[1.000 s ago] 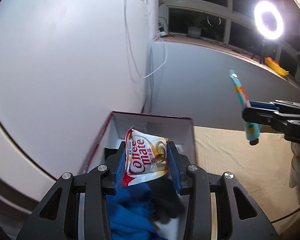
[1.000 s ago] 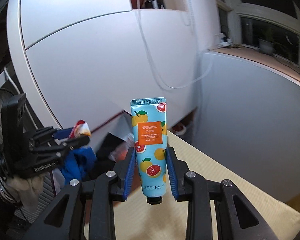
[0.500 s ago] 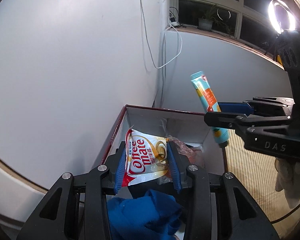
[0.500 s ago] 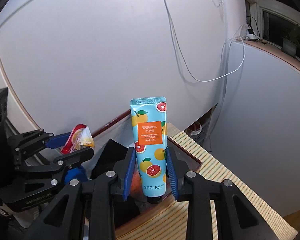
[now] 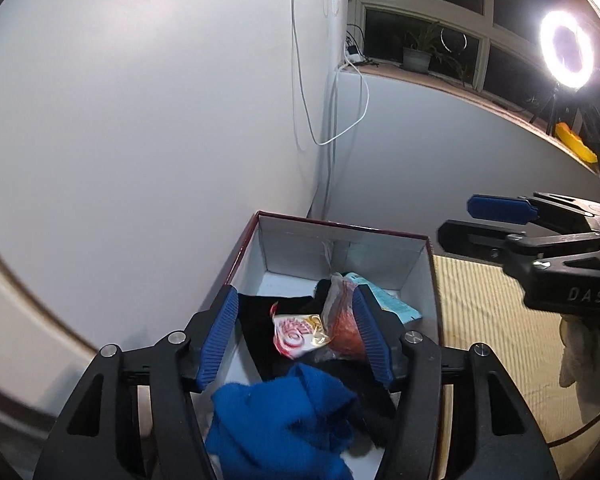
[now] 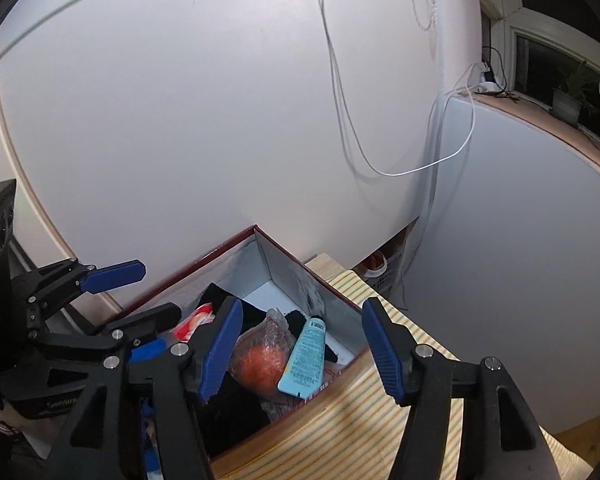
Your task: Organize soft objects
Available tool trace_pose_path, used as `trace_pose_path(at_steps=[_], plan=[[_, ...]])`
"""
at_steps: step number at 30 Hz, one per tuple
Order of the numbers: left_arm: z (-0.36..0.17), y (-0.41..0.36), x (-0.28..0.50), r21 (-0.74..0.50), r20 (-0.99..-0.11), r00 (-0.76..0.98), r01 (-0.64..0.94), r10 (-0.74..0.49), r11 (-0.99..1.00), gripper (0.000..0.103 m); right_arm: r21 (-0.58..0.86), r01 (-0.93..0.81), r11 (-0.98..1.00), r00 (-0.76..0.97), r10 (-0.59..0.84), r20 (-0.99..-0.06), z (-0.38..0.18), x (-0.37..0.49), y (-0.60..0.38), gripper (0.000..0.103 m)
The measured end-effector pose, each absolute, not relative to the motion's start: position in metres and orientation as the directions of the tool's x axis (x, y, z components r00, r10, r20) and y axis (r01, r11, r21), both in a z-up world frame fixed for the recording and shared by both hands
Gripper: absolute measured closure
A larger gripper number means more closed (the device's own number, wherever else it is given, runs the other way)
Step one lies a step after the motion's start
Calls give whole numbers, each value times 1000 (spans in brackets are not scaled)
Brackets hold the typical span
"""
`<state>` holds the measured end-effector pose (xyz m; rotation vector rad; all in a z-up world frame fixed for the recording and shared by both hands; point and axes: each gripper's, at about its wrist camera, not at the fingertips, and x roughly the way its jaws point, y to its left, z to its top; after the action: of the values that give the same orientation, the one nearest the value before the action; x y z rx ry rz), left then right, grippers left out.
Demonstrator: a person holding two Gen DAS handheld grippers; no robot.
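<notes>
Both grippers hang over an open white-lined box (image 5: 340,227) with a dark red rim. My left gripper (image 5: 296,308) is open, its jaws opening. The red-and-white Coffee mate sachet (image 5: 296,336) lies loose below them on black cloth (image 5: 256,328). My right gripper (image 6: 302,308) is open too, jaws opening, and the light blue hand cream tube (image 6: 306,360) lies in the box beneath it. The tube leans beside an orange item in a clear bag (image 6: 260,358). A blue cloth (image 5: 284,428) fills the box's near end. Each gripper shows in the other's view: the right (image 5: 460,220), the left (image 6: 158,290).
The box sits in a corner against white walls, with white cables (image 6: 340,100) hanging above it. A yellow striped mat (image 6: 340,420) runs along its right side. A ring light (image 5: 566,54) glares at the far right. A white-gloved hand (image 5: 580,364) holds the right gripper.
Both grippers opened and let go: the sachet and the tube dropped into the box. The right gripper came in over the box from the right.
</notes>
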<state>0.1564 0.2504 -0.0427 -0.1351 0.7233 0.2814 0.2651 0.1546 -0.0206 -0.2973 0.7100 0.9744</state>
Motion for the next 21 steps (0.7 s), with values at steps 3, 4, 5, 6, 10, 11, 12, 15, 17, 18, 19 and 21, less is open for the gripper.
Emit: trace_pose_path(at_steps=[3, 4, 5, 6, 10, 11, 12, 15, 17, 18, 19, 21], plan=[[-35, 242, 136, -38, -660, 726, -291, 195, 956, 44, 95, -827, 555, 364, 656, -661, -13, 256, 138, 44], [-33, 239, 130, -38, -656, 730, -287, 193, 957, 44, 102, -824, 558, 364, 658, -659, -11, 253, 132, 44], [-29, 234, 121, -38, -646, 738, -282, 192, 959, 44, 110, -819, 563, 366, 661, -656, -8, 246, 121, 44], [-26, 230, 115, -37, -640, 744, -280, 192, 959, 44, 112, -815, 569, 370, 659, -655, -6, 241, 114, 43], [-16, 211, 79, -46, -612, 772, -252, 172, 967, 44, 113, -793, 598, 396, 648, -651, 3, 212, 75, 41], [-15, 207, 71, -51, -607, 778, -244, 164, 968, 44, 111, -787, 607, 405, 645, -648, 6, 205, 65, 38], [-14, 201, 60, -58, -600, 785, -233, 152, 971, 44, 108, -780, 617, 417, 640, -645, 8, 198, 56, 35], [-14, 188, 42, -66, -599, 791, -203, 124, 977, 44, 108, -755, 647, 452, 633, -628, 15, 172, 22, 33], [-15, 181, 32, -69, -601, 792, -184, 106, 980, 44, 111, -742, 661, 467, 629, -621, 17, 157, 2, 32], [-14, 177, 25, -71, -599, 795, -175, 98, 982, 44, 110, -738, 666, 473, 626, -620, 18, 148, -9, 32], [-14, 174, 21, -74, -596, 798, -171, 94, 983, 44, 106, -733, 672, 481, 622, -618, 19, 140, -19, 32], [-10, 170, 11, -82, -587, 805, -163, 85, 983, 44, 93, -723, 685, 500, 611, -614, 21, 127, -33, 31]])
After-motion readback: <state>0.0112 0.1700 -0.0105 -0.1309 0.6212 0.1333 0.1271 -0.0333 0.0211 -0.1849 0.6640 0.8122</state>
